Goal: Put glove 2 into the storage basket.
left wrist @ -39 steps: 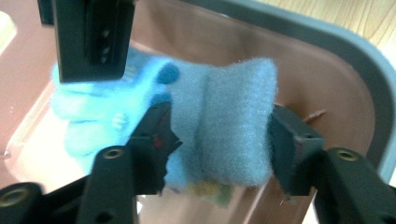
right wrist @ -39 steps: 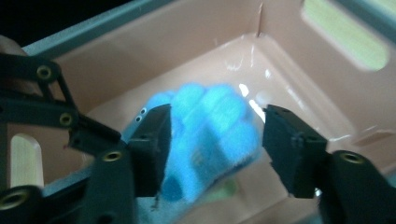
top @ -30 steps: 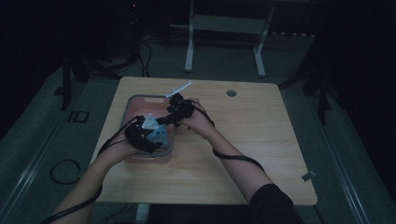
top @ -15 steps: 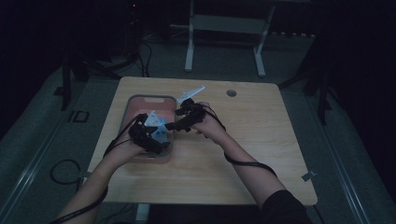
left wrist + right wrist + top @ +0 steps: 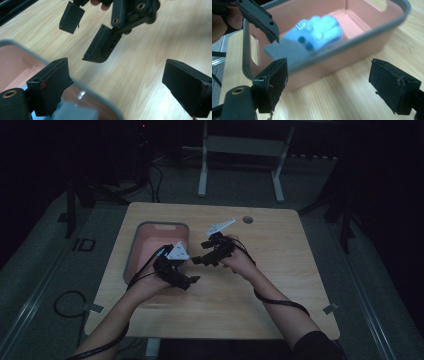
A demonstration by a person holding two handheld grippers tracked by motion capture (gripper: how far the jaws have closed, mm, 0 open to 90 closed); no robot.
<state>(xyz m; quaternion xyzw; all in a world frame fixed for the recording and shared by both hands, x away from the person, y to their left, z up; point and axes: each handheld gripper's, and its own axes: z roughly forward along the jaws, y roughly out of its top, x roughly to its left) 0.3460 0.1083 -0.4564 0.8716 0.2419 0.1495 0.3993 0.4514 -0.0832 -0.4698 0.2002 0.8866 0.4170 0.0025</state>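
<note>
Blue cloth (image 5: 319, 32) lies folded inside the pink bin (image 5: 367, 37), seemingly delivered, both the left gripper (image 5: 125, 82) and right gripper (image 5: 328, 85) released, empty.

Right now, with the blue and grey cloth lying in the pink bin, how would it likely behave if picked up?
The cloth looks soft and folded, so it would probably sag and unfold. It seems light. The bin has upright walls, so pushing would likely bunch the cloth against them.

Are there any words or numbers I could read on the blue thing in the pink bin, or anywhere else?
None can be read.
Blue and grey item in the pink bin: blurred, no letters show.
Wooden table: bare wood grain, no writing.
</note>
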